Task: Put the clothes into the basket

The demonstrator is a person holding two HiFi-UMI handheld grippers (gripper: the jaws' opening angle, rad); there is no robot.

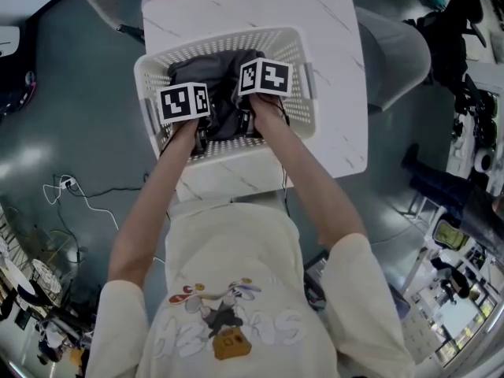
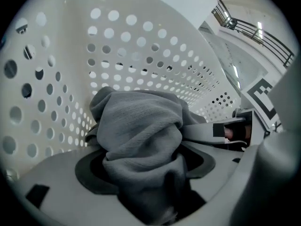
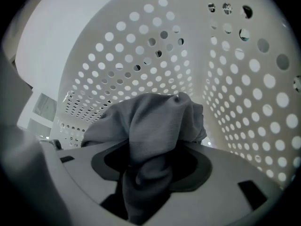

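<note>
White perforated basket point(image 1: 150, 68) on marble-pattern tabletop point(image 1: 339, 46); grey garment point(image 1: 214, 71) bunched inside, at basket centre. Left gripper point(image 1: 201, 135) at garment's 8 o'clock, jaws spread wide, cloth lying loose between them. Right gripper point(image 1: 249, 121) at 4 o'clock, jaws likewise apart, a fold of cloth between, unpinched

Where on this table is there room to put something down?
Bare tabletop lies right of the laundry basket, and a strip runs behind it along the far edge. The basket itself is crowded: the grey garment, the left gripper and the right gripper fill it.
</note>
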